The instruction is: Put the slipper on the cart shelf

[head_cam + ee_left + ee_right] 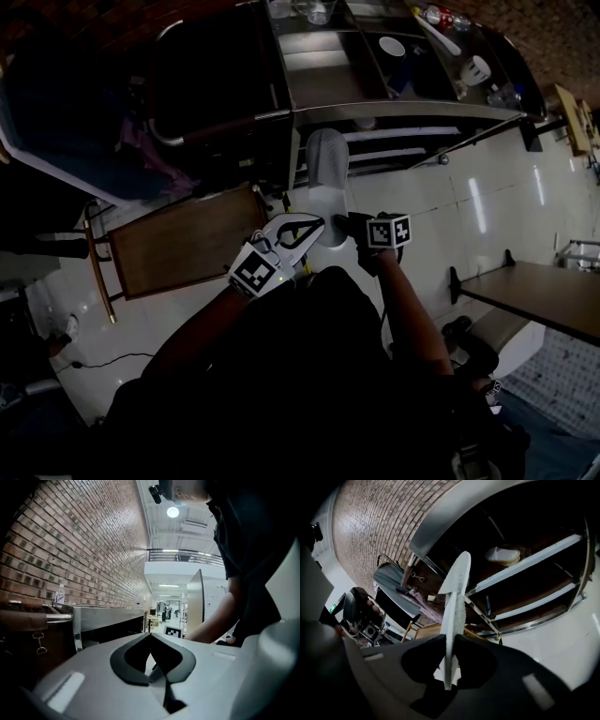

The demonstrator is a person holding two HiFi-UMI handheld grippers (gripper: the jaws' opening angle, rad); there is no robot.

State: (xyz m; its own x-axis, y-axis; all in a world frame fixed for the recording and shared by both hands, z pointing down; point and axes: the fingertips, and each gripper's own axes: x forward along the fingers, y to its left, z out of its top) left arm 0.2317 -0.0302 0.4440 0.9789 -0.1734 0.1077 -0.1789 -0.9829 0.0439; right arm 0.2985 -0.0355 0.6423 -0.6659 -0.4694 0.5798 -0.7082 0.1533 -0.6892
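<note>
Head view, lower centre: the left gripper (309, 228) has its jaws together on nothing, its tip just beside the near end of the slipper (326, 178). The slipper stands mid-frame, its long axis running up the frame toward the cart shelf (389, 134). Just right of its near end, the right gripper (347, 225) is clamped on it, so that hand carries it, and the shelf lies ahead of the far tip, not yet reached.

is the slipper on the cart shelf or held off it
Held, not on the shelf: the right gripper pinches the slipper edge-on, in the air short of it.
</note>
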